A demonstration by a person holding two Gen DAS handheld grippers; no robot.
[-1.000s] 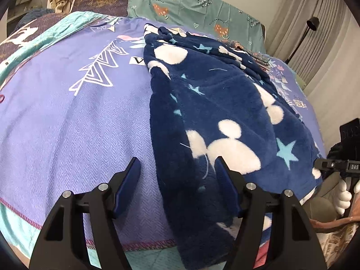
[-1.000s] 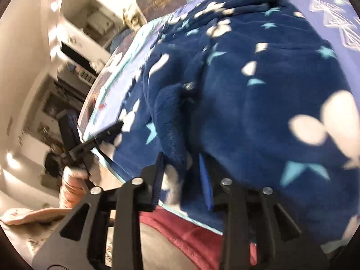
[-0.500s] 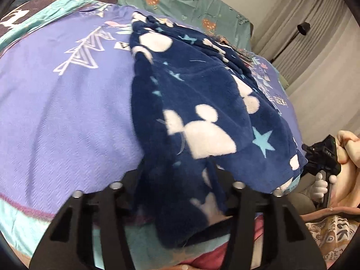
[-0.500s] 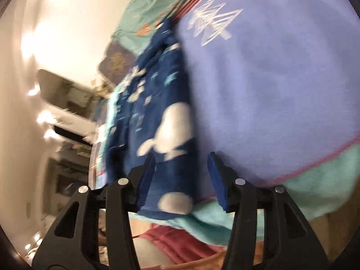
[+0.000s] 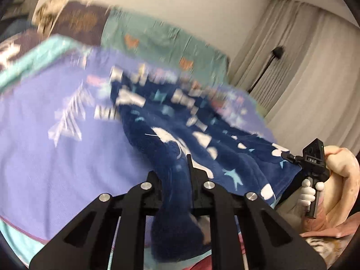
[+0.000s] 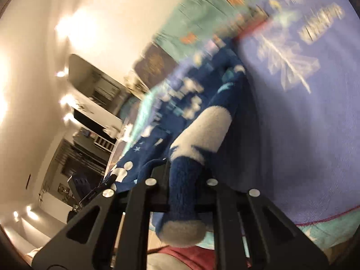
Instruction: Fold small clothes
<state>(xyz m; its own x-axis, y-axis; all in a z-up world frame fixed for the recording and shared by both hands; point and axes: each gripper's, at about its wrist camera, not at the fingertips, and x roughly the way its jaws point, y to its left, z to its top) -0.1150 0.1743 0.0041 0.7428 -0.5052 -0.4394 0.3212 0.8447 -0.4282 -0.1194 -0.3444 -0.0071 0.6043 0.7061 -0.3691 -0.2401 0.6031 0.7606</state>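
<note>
Plainly, in the left wrist view the left gripper (image 5: 177, 193) is clamped tight on a thick bunch of the navy fleece garment (image 5: 202, 148), its jaws drawn nearly together with the near hem hanging down between them; the rest of the garment lies along the purple bedspread (image 5: 56, 157), reaching toward the green pillow (image 5: 162, 42); the fleece is bulky, so I judge a fast lift could drag the whole piece rather than turn one layer, or let the bunch slide out; the person's other hand (image 5: 337, 180) and its tool sit just beside the garment's right edge, close enough to snag it; curtains (image 5: 315, 67) and a black lamp stand (image 5: 267, 67) stand well behind, clear of the work; the frame is blurred.

In the right wrist view the right gripper (image 6: 180, 193) is likewise squeezed on a fold of the same fleece, a white patch showing above the jaws; uneven pulls would likely twist the fold; shelving (image 6: 94, 103) stays far off.
</note>
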